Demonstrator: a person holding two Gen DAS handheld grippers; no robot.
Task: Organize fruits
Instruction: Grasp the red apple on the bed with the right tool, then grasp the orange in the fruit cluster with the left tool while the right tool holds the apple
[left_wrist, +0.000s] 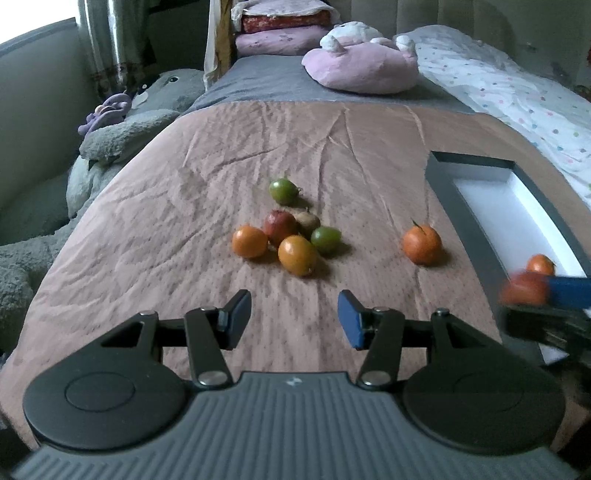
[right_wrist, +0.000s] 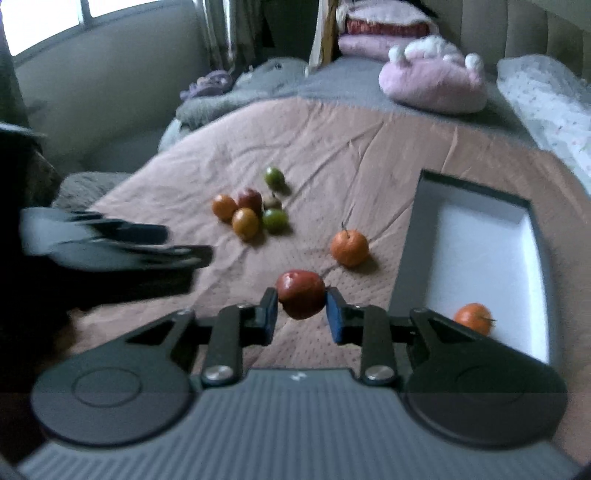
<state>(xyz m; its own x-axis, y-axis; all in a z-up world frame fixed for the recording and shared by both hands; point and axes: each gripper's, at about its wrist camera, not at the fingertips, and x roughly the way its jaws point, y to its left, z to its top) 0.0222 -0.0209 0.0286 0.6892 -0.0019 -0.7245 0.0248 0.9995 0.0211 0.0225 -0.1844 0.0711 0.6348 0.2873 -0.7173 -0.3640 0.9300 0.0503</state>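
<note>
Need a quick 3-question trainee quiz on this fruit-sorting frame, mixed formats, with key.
1. True or false: the right hand-held gripper is shut on a round dark-red fruit.
2. How many fruits lie inside the grey-rimmed white-bottomed rectangular tray? A) none B) one C) three
3. Fill in: the left hand-held gripper is ____ (open/shut), with nothing between its pads.

Key
1. True.
2. B: one small orange mandarin.
3. Open.
</note>
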